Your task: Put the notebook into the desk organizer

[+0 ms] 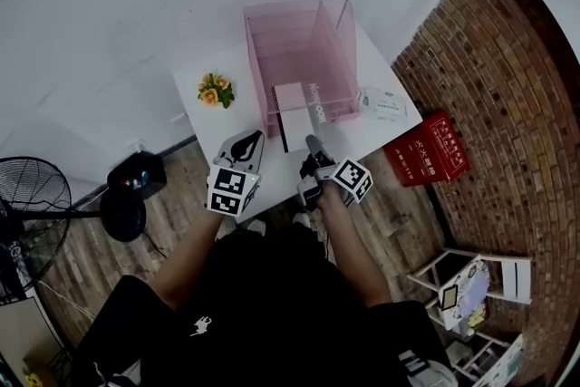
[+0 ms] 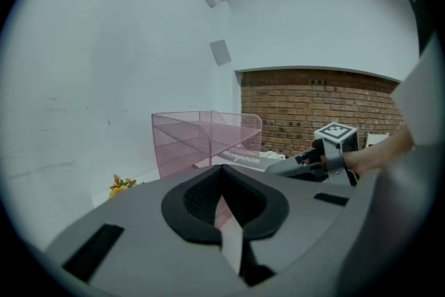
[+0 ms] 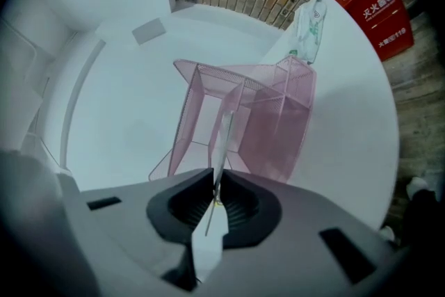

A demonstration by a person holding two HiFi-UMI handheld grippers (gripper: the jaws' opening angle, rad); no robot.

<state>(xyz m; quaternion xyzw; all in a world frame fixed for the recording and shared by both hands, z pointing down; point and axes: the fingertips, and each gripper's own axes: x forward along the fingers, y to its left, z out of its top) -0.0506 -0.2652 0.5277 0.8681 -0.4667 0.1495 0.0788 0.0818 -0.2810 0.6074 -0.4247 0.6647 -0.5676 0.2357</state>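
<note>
A pink mesh desk organizer [image 1: 299, 41] stands on the white table [image 1: 204, 122]. The notebook [image 1: 292, 100], pale pink with a dark spine, lies flat at the organizer's open front, its far end just inside. My right gripper [image 1: 313, 143] is shut on the notebook's near edge. In the right gripper view the notebook [image 3: 224, 135] shows edge-on between the jaws of that gripper [image 3: 214, 181], pointing into the organizer [image 3: 271, 115]. My left gripper [image 1: 252, 140] hovers to the left of the notebook, shut on nothing [image 2: 222, 169]. Its view shows the organizer [image 2: 201, 139], the notebook [image 2: 243, 159] and the right gripper [image 2: 292, 167].
Orange flowers [image 1: 216, 91] sit on the table left of the organizer, and a tissue packet [image 1: 381, 104] lies to its right. On the floor are a red box [image 1: 435, 149], a fan [image 1: 36, 204] and a black object [image 1: 136, 186]. A brick wall runs along the right.
</note>
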